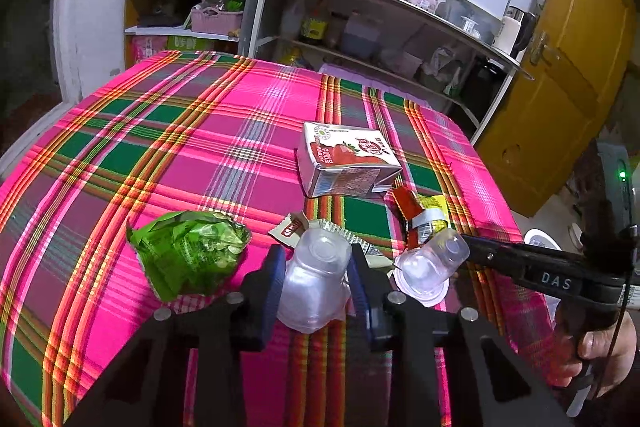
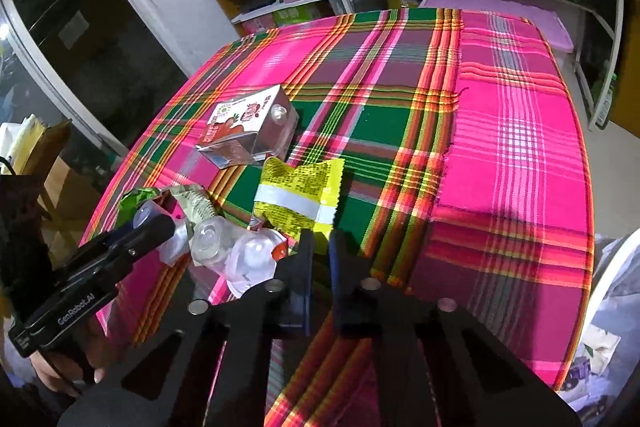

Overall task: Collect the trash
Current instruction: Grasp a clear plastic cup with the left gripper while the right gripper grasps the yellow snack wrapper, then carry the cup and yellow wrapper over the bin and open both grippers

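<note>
Pink, green and orange plaid on the tablecloth [image 1: 168, 131], crinkled green on the wrapper [image 1: 188, 251], yellow with a white band on the packet [image 2: 300, 199], red strawberries on the white carton [image 1: 348, 159].

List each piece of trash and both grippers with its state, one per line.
left gripper: shut on a clear plastic cup
right gripper: shut on the yellow wrapper
second clear cup: on its side, loose
milk carton: lying flat
green bag: crumpled, untouched
</note>
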### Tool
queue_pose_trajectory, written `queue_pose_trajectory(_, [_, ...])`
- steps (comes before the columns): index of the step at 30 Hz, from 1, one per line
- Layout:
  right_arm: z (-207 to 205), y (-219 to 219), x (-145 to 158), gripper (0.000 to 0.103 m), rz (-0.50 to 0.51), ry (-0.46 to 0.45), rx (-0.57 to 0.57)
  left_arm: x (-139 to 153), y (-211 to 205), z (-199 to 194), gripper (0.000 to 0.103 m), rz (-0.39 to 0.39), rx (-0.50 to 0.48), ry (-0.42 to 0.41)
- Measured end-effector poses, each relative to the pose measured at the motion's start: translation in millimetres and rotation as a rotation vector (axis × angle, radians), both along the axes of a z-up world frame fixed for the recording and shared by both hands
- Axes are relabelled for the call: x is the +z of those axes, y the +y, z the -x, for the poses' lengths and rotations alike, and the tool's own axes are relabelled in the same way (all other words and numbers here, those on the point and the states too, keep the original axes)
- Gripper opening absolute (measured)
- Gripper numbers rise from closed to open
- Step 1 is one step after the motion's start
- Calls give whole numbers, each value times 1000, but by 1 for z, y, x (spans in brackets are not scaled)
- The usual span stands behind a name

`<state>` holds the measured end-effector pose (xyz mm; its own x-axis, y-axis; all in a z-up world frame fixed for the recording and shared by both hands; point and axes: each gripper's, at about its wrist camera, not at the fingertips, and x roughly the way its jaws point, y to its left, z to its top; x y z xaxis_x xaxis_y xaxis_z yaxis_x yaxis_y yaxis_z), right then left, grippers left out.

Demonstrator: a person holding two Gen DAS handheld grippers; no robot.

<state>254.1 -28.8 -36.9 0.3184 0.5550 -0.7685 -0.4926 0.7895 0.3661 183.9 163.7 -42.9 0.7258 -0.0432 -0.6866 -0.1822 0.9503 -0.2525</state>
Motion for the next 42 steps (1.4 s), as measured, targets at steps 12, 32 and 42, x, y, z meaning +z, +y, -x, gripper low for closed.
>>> queue_pose_trajectory(12, [-8,7,23,58,-39,-36,3,1,3,10,31,11,11,-10])
queue_pose_trajectory(32, [-23,28,10,35,62,32,-1,2,8,18,31,21,14,-18])
queue_pose_trajectory(42, [-7,-9,26,34,5,2,-51,15,-3,35,31,8,4,-46])
